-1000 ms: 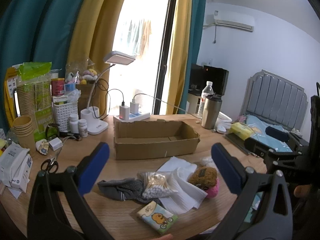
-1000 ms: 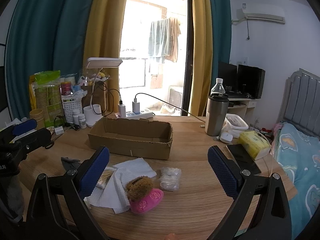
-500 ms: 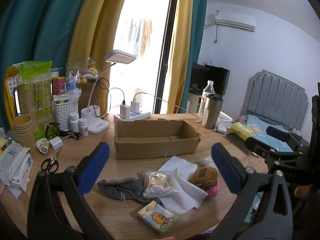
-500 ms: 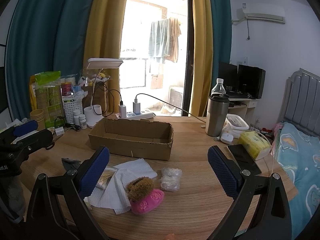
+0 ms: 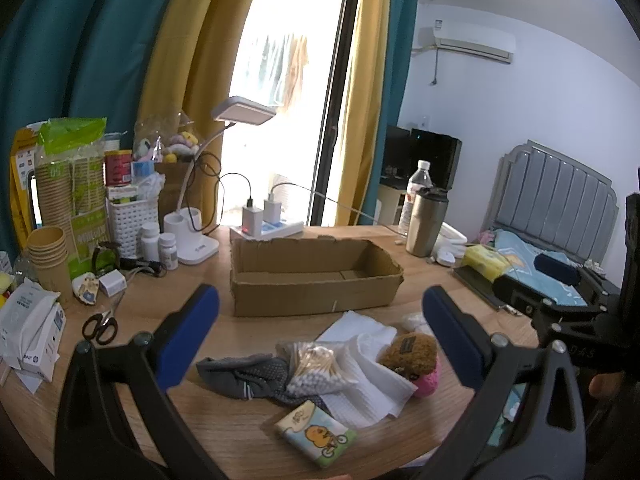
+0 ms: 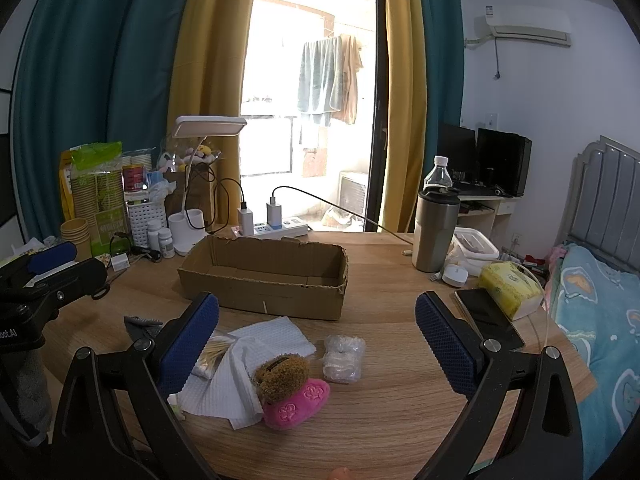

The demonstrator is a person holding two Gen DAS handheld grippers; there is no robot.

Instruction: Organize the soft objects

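Round wooden table (image 6: 384, 320) in a curtained bedroom, soft things heaped near both grippers.
Left gripper (image 5: 316, 332) and right gripper (image 6: 316, 336) gape empty; cardboard box (image 6: 264, 272) just beyond, bed (image 6: 600, 312) rightward.

lamp (image 5: 244, 112) | scissors (image 5: 100, 326) | steel tumbler (image 6: 436, 232) | pwr strip (image 6: 276, 228)

Daylight floods in through the glass door (image 6: 312, 120) at twelve o'clock, overexposed; fisheye bends the edges, corners black; focus sharp.
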